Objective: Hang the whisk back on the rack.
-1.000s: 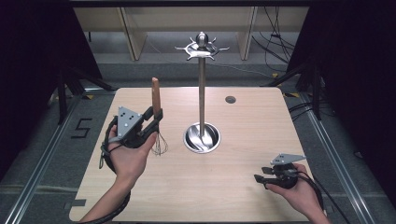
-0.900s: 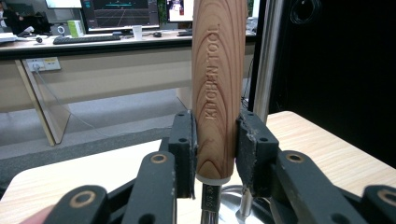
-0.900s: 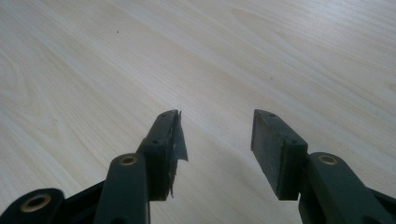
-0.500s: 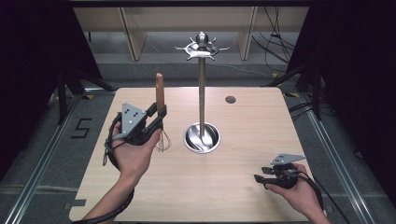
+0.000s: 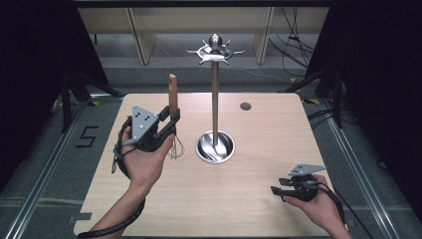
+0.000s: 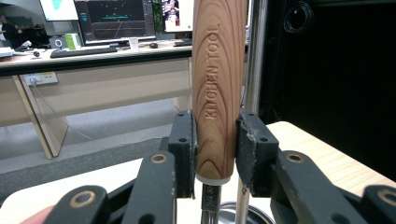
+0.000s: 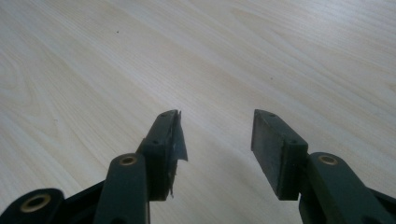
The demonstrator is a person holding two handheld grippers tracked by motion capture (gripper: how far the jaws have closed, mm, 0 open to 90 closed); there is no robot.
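A whisk with a wooden handle [image 5: 172, 92] marked "KITCHEN TOOL" stands upright in my left gripper [image 5: 171, 118], wire head [image 5: 175, 148] hanging below the jaws. In the left gripper view the handle [image 6: 218, 88] is clamped between both pads, so the gripper [image 6: 215, 140] is shut on it. A metal utensil stand [image 5: 215, 99] with a hooked crown [image 5: 215, 50] and round base [image 5: 215, 147] rises right of the whisk. My right gripper [image 5: 277, 186] rests low at the table's front right, open; in its own view the gripper [image 7: 215, 140] has nothing between the jaws.
The light wooden table [image 5: 249, 199] has a small dark round hole [image 5: 245, 106] near its back edge. Cables trail from both grippers. Beyond the table are wooden shelving legs and dark curtains; the left gripper view shows a desk with monitors [image 6: 116, 18].
My left gripper has carried the whisk a little to the right and up, closer to the stand's pole. The right gripper has stayed put.
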